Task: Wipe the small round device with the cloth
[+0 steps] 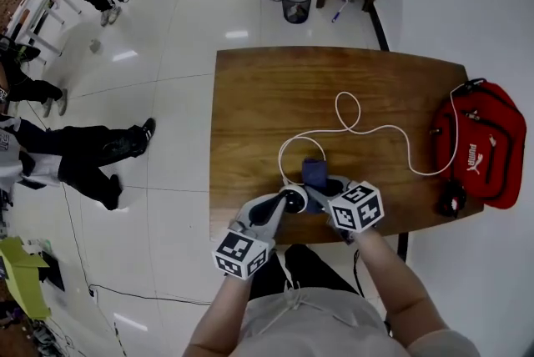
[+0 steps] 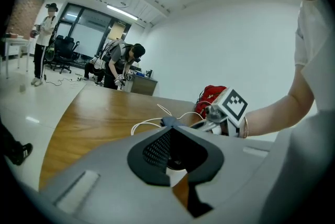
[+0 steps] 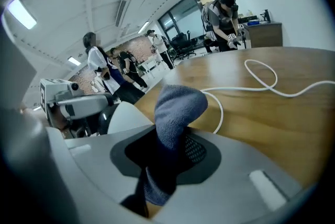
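fingers (image 3: 198, 150) of the right gripper (image 3: 168, 157) clamp the blue cloth (image 3: 177, 108). fingers (image 2: 153, 150) of the left gripper (image 2: 175, 159) look shut on the small round device (image 1: 293, 198), cloth just beside it, at the counter (image 1: 250, 97) edge. a hard wipe could twist the device free, dragging its white cable (image 1: 350, 118).

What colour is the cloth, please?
Blue-grey; the cloth shows best in the right gripper view.

White "PUMA" lettering ran down the front of the red bag (image 1: 480, 138) at the table's (image 1: 267, 97) right end. Nothing else was legible.
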